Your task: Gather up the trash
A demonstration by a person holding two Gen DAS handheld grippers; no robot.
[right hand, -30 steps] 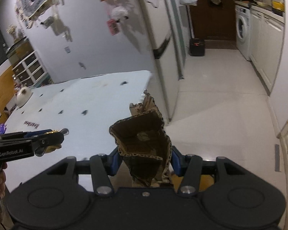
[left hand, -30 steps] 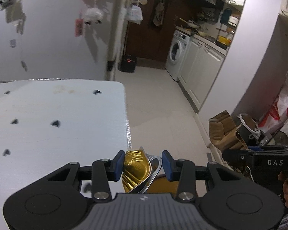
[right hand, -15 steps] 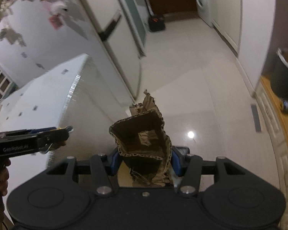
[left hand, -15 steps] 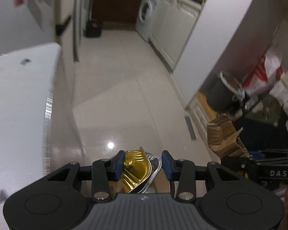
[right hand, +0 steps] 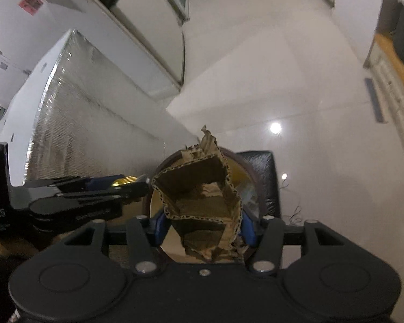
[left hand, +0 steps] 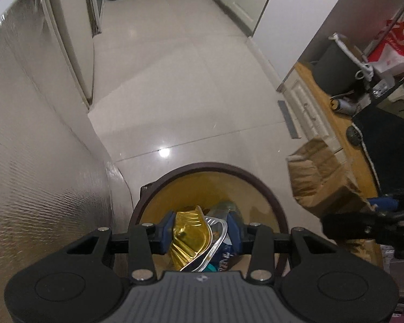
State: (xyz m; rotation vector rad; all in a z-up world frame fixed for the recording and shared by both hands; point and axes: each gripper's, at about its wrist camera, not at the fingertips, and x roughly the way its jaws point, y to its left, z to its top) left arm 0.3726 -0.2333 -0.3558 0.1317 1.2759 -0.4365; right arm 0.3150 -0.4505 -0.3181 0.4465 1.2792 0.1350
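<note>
A round bin [left hand: 202,167] with a dark brown rim and a yellow inside stands on the floor right below both grippers. My left gripper [left hand: 201,228] is shut on a crumpled gold foil tray [left hand: 188,235] and hangs over the bin's mouth. My right gripper [right hand: 204,226] is shut on a torn piece of brown cardboard [right hand: 202,188], also above the bin [right hand: 241,173]. In the left wrist view the cardboard [left hand: 320,180] hangs just right of the rim. In the right wrist view the left gripper [right hand: 132,183] reaches in from the left with the foil [right hand: 124,179].
A blue printed wrapper [left hand: 226,255] lies inside the bin. The table's silver textured side [left hand: 40,161] rises close on the left. White floor tiles [left hand: 175,80] stretch ahead. A dark bucket [left hand: 334,67], a red-and-white bag [left hand: 390,45] and clutter sit at the right.
Both grippers have dropped from table height and tipped downward, past the table edge, until the bin came into view below them. Each still grips its piece.
</note>
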